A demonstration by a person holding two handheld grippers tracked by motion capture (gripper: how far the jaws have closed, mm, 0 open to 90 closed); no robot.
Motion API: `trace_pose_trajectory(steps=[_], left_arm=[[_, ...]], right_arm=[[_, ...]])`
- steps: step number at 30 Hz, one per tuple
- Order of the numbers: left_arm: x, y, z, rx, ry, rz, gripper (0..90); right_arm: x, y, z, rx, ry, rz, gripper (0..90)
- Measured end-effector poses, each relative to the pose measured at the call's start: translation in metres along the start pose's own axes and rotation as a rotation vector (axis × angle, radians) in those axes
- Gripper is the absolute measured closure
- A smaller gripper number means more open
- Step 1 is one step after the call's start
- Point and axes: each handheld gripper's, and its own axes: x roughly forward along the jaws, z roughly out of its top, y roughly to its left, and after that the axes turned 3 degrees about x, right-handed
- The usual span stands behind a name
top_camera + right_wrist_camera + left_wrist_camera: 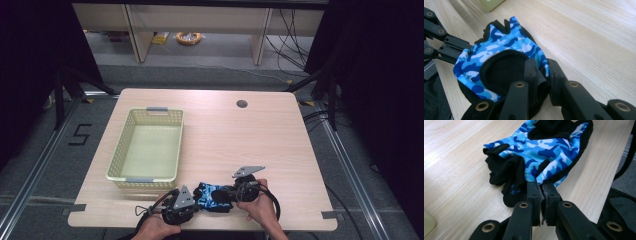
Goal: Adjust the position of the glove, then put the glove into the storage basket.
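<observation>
A fingerless glove (212, 196) in blue camouflage with black trim lies on the wooden table near its front edge, stretched between my two grippers. My left gripper (197, 200) is at its left end. In the left gripper view the jaws (540, 186) are pinched together on the glove's (544, 147) blue-and-white edge. My right gripper (227, 194) holds the right end. In the right gripper view its jaws (541, 67) are shut on the cuff rim of the glove (499, 47), beside the black opening. The left gripper (451, 47) also shows there, across the glove.
A pale yellow mesh basket (116, 150) with grey handles stands empty on the left half of the table, just behind the left gripper. A round cable hole (242, 104) is at the back right. The table's front edge runs close under both hands.
</observation>
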Motion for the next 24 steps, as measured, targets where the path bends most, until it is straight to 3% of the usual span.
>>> trace_pose_trajectory(steps=[6,7,9,13,15,16,24], left_arm=[[-0.001,0.001,0.001,-0.008,-0.006,-0.003,85.8],[-0.002,0.002,0.001,0.017,-0.001,-0.001,85.9],[-0.002,0.003,0.001,0.018,0.002,-0.008,86.0],[-0.004,0.003,0.003,-0.011,-0.006,-0.020,86.1],[-0.006,0.005,0.004,0.008,-0.008,-0.020,86.1],[-0.006,0.004,0.004,-0.016,-0.018,-0.018,86.2],[-0.016,0.001,0.009,0.005,-0.038,-0.008,86.2]], right_arm=[[-0.002,0.001,0.001,0.001,-0.006,0.003,80.5],[-0.002,0.001,0.001,0.004,-0.019,0.003,80.5],[-0.002,0.001,0.001,0.006,-0.029,0.010,80.5],[-0.005,0.001,0.002,0.001,-0.016,0.016,80.8],[-0.007,0.002,0.003,0.001,-0.024,0.012,81.0],[-0.008,0.002,0.004,0.000,-0.025,0.014,81.0],[-0.014,0.006,0.009,-0.014,-0.066,0.032,81.6]])
